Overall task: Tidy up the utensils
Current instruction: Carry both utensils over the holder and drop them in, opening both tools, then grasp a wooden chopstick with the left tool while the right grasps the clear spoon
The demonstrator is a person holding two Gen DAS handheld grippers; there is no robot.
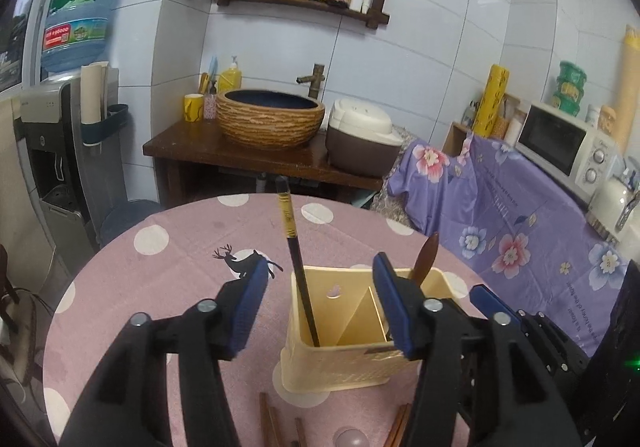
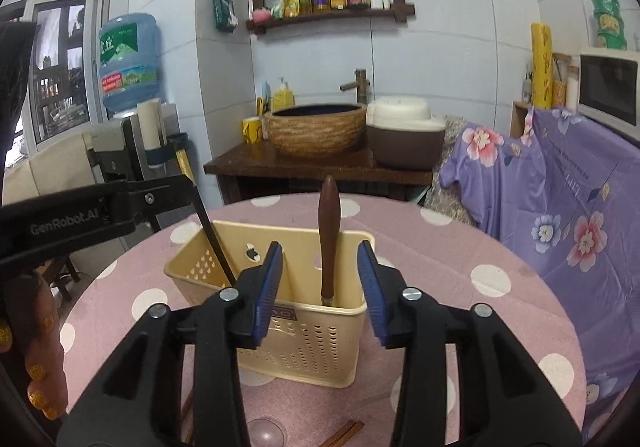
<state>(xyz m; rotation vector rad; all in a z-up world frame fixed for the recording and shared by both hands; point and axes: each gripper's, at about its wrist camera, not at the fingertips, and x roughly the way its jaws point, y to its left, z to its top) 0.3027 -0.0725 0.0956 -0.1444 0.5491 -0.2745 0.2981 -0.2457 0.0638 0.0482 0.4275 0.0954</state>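
I am holding the left gripper (image 1: 320,307) above the cream-yellow perforated plastic utensil caddy (image 1: 344,363), its blue-padded fingers (image 1: 250,311) spread apart and grasping nothing; the caddy is standing on the round counter under a pink cloth with white polka dots (image 1: 180,259), between the two fingers in the left wrist view; a slanted divider is splitting it into two compartments.

A long black chopstick with a gold-patterned band (image 1: 296,259) is leaning in the left compartment, its top tilting away toward the far edge of the counter; a utensil with a dark brown tapered wooden handle (image 1: 424,257) is standing in the right compartment, partly hidden behind my left gripper's right finger.

I am keeping the right gripper (image 2: 320,295) just in front of the caddy (image 2: 312,343) as well, its fingers (image 2: 266,295) released and wide, empty; the brown handle (image 2: 329,239) is rising nearly upright between them in the right wrist view, and the black chopstick (image 2: 214,243) is slanting at the caddy's left end.

Reddish-brown wooden chopsticks (image 1: 272,425) are lying loose on the cloth in front of the caddy, near the bottom of both views; a pair of them (image 2: 346,433) is showing below the right gripper; a small translucent dome-shaped object (image 2: 265,433) is resting beside them, and I cannot tell what it is.
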